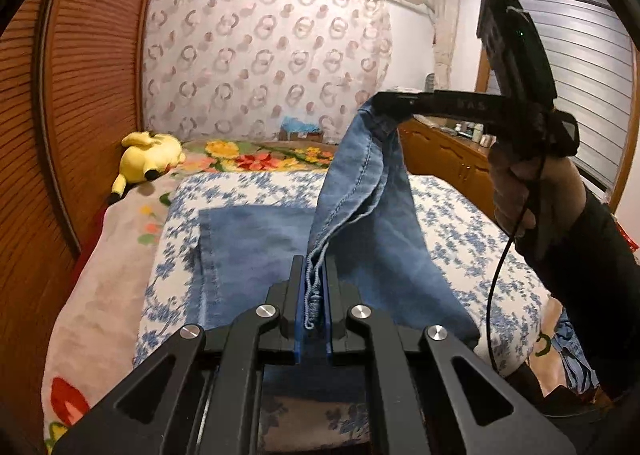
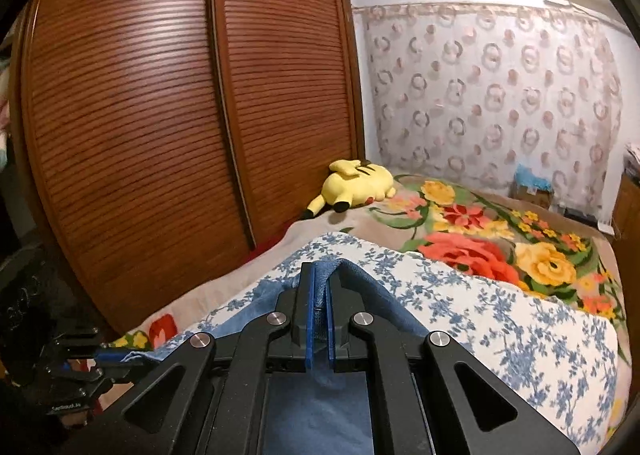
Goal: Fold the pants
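A: Pinching hard, both of them. The left gripper [image 1: 313,287] is squeezing a stitched edge of the blue jeans [image 1: 360,183] between its blue pads [image 1: 301,307], with almost no gap showing.

B: And the right gripper [image 2: 319,295]?

A: Its fingers are closing tight on a raised fold of the same denim [image 2: 352,279]. From the left wrist view, its tip [image 1: 390,101] is lifting that corner clear of the bed, a hand [image 1: 516,191] wrapping around the handle.

B: Where are the jeans lying?

A: Partly spreading flat across the blue-flowered quilt [image 1: 452,215], partly hanging between the two grippers. A yellow plush toy [image 1: 150,155] is resting well apart, near the slatted wardrobe doors [image 2: 160,115].

B: Anything hard to read?

A: The gripper bodies are covering the near part of the cloth, so I cannot tell waistband from hem. In the right wrist view, the left gripper [image 2: 116,359] is sitting dark at the frame's edge.
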Demonstrator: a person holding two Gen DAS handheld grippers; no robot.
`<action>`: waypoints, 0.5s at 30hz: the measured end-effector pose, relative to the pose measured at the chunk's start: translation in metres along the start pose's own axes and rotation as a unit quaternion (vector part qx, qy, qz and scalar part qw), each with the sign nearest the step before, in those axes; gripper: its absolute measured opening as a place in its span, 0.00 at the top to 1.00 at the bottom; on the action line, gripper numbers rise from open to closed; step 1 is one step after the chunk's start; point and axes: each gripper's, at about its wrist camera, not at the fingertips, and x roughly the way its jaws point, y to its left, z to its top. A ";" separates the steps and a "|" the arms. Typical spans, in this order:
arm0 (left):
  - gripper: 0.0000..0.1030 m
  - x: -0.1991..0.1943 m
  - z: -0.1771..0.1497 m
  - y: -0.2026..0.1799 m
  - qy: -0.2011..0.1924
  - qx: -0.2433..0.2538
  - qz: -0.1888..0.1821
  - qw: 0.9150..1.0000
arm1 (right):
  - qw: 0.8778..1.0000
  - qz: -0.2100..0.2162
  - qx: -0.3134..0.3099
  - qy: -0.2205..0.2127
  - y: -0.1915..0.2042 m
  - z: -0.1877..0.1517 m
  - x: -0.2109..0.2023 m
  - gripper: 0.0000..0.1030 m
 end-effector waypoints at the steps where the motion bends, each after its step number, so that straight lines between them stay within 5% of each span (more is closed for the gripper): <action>1: 0.92 0.002 -0.002 0.003 0.004 -0.003 0.003 1.000 | 1.000 -0.001 -0.003 0.005 0.001 0.002 0.004 0.96; 15: 0.92 0.026 -0.027 0.017 0.056 -0.011 0.025 0.998 | 0.998 0.002 -0.015 0.055 0.018 0.003 0.046 0.96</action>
